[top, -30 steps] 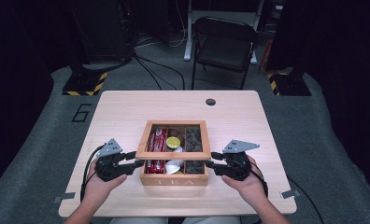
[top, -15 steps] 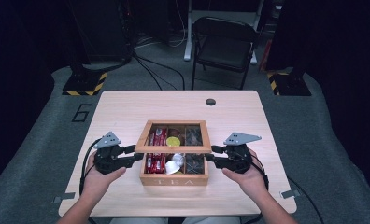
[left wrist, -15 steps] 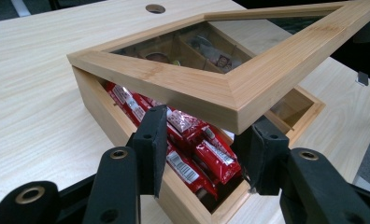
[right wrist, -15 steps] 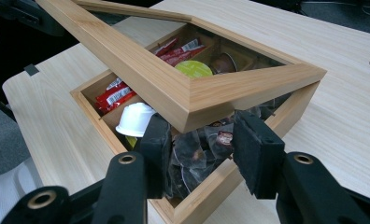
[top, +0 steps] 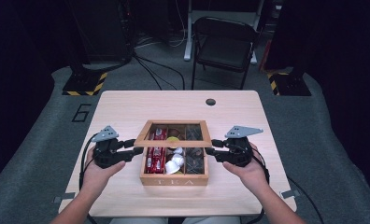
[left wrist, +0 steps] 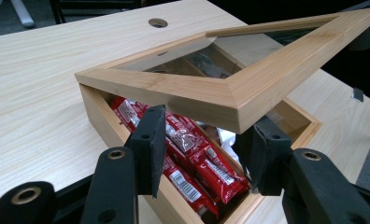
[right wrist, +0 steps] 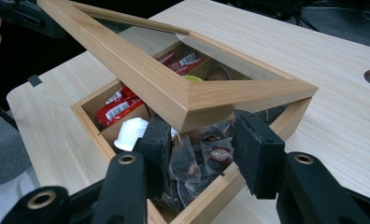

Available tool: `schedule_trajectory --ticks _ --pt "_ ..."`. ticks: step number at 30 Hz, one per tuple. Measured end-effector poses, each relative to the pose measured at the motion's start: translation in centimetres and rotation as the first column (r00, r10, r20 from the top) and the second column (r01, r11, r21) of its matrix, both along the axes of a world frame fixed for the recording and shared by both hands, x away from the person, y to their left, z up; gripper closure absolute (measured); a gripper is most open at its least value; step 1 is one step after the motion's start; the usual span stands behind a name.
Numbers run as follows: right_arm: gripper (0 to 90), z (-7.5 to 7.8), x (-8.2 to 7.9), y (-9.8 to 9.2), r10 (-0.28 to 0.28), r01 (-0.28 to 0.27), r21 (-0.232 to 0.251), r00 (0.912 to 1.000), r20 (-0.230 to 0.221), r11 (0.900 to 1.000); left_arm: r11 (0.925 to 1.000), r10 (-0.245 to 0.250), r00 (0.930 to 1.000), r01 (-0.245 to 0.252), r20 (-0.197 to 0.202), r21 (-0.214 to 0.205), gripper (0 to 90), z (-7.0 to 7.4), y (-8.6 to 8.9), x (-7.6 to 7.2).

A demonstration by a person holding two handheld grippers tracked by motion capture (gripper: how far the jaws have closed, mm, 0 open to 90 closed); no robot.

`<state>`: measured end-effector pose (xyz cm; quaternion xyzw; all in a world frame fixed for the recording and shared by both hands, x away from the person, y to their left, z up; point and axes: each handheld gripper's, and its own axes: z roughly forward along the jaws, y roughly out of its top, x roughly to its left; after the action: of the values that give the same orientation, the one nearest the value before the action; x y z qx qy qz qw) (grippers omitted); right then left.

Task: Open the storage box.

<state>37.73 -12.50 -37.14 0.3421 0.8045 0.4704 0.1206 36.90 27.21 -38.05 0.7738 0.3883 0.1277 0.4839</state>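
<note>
Glass-paned wooden lid [top: 174, 134] tilted up over the open wooden tea box [top: 174, 178] mid light-wood tabletop [top: 127, 105]. Left gripper [top: 137, 150] fingers clamp the lid's left front corner, having just opened a bit; right gripper [top: 211, 151] fingers clamp its right corner. Red sachets [left wrist: 197, 161] inside.

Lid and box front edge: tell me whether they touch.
Apart. The left gripper view shows the lid tilted up, with open space and the red packets visible between its front edge and the box rim.
</note>
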Motion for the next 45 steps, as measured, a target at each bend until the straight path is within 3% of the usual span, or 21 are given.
schedule_trajectory --ticks 12,23,31,37,45 --pt "57.2 0.7 0.5 0.0 -0.004 0.004 0.004 1.0 0.005 1.0 0.9998 -0.001 0.9999 0.001 0.013 0.021 53.2 1.0 0.0 0.5" --pt "54.3 1.3 1.2 0.3 -0.024 0.024 0.012 0.9996 0.012 0.9996 0.9993 0.02 0.9986 -0.022 0.048 0.031 50.3 1.8 0.0 0.8" --pt "53.3 1.8 1.8 0.4 -0.034 0.034 0.026 0.9993 0.014 0.9991 0.9998 -0.004 0.9983 0.003 0.058 0.019 51.7 2.4 -0.2 1.6" --pt "53.2 2.3 2.5 0.4 -0.045 0.044 0.045 0.9989 0.011 0.998 0.9994 -0.001 0.9964 -0.002 0.085 0.035 51.4 2.9 -0.5 2.1" --pt "52.0 2.8 3.2 0.8 -0.053 0.052 0.029 0.9983 0.024 0.9982 0.9992 -0.001 0.9952 -0.003 0.098 0.039 51.5 3.4 -0.5 2.8"
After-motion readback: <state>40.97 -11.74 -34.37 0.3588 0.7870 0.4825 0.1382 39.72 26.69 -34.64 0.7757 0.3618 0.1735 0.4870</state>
